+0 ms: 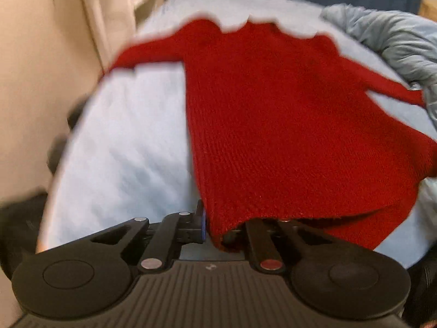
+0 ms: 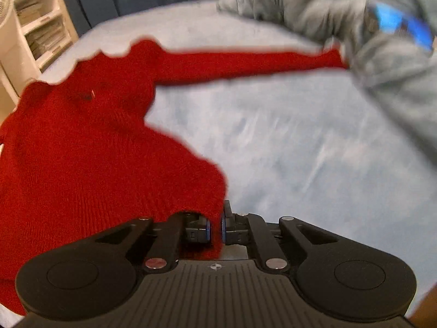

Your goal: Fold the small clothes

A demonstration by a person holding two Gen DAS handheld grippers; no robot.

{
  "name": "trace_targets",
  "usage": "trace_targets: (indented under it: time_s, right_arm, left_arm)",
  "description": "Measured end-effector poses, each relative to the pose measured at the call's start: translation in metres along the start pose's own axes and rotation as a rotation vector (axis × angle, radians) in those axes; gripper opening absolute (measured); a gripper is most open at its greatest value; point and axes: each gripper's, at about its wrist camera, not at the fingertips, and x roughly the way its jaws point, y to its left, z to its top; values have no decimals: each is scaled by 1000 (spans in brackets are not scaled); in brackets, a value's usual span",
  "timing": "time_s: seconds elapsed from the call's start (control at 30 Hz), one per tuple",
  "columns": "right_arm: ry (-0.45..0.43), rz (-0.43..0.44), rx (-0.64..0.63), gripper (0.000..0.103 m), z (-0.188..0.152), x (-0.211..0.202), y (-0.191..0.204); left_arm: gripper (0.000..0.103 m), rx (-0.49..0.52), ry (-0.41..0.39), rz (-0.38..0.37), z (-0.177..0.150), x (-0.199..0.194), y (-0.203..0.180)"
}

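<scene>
A small red knit sweater lies spread on a light blue bed sheet, sleeves out to both sides, collar at the far end. My left gripper is shut on the sweater's near hem at its left corner and lifts it; the right finger is hidden under the cloth. In the right wrist view the sweater fills the left side, one sleeve reaching right. My right gripper is shut on the hem's right corner, cloth pinched between the blue pads.
A crumpled grey-blue quilt lies at the far right of the bed, touching the right sleeve end; it also shows in the right wrist view. A white shelf unit stands beyond the bed's left side. A beige wall runs along the left.
</scene>
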Motion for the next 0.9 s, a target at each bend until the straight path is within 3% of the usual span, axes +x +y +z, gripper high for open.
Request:
trace_targets:
  time_s: [0.1,0.17,0.23,0.37,0.43,0.57,0.6,0.63,0.67,0.7,0.73,0.8,0.87,0.9]
  right_arm:
    - [-54,49,-84,4,11,-61,0]
    - [-44,47,-176,4,0,-85,7]
    - [25,32,-240,4,-20,-82,11]
    - [217,-46,-305,2,-70,-35,21]
    - [285,-60,-304,2,-83,-22,24]
    - [285,-43,-341,2,-79,-30,30]
    - [298,-27,-358,2,-79,-31,30]
    - [322,-10,-374,3,-80,-32,30]
    - [358,5,-384,3,-80,-34,30]
    - [423,30,-376,4,-82,-37,30]
    - [470,67,-347,7,-82,-43,29]
    - [459,116,-325,20,-75,-60,29]
    - [368,119,-312,42,-61,-79,31]
    - [319,118,-302,43,-53,-85,34]
  left_arm:
    - [8,67,-71,78,8,-36,21]
    - [8,87,-50,104,0,-42,34]
    - [8,132,1,140,-16,-31,36]
    - [8,162,133,137,-42,11,32]
    - [8,218,142,161,-48,17,23]
    - [16,211,128,136,-48,10,34]
    - [25,193,123,129,-49,3,38]
    - [45,174,109,128,-49,-1,42]
    - [58,161,92,137,-52,-11,43]
    - [81,157,77,137,-55,-19,46]
    - [93,156,53,135,-57,-27,48]
    - [99,167,-11,108,-63,-46,50]
    - [100,175,-82,81,-65,-64,48]
    - [102,175,-113,74,-64,-69,46]
